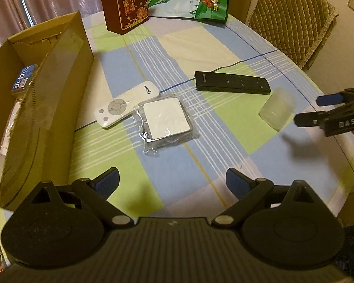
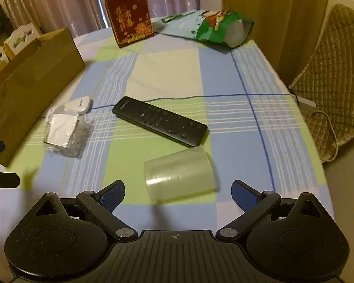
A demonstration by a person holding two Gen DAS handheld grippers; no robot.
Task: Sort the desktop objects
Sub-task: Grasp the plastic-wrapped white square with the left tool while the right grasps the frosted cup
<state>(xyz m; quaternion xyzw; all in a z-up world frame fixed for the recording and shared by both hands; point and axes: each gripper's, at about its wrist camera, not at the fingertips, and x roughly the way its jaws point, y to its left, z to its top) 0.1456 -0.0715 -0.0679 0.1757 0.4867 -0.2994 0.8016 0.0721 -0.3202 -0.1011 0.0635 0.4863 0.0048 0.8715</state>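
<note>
Looks partway to me: the cardboard box (image 1: pixel 47 108) on the left already has a blue-labelled item (image 1: pixel 24 79) in it, but the white remote (image 1: pixel 126 103), wrapped square pack (image 1: pixel 164 122), black remote (image 1: pixel 232 82) and tipped-over plastic cup (image 2: pixel 179 174) are all out on the tablecloth (image 1: pixel 177 181). Left gripper (image 1: pixel 172 181) and right gripper (image 2: pixel 178 194) both hang spread wide and empty, the right one just short of the cup

Two remotes lay there, one white (image 1: pixel 127 104) and one black (image 1: pixel 232 82); one frosted cup (image 1: pixel 276 111); one wrapped white square (image 1: pixel 165 120); one cardboard box (image 1: pixel 42 99).
</note>
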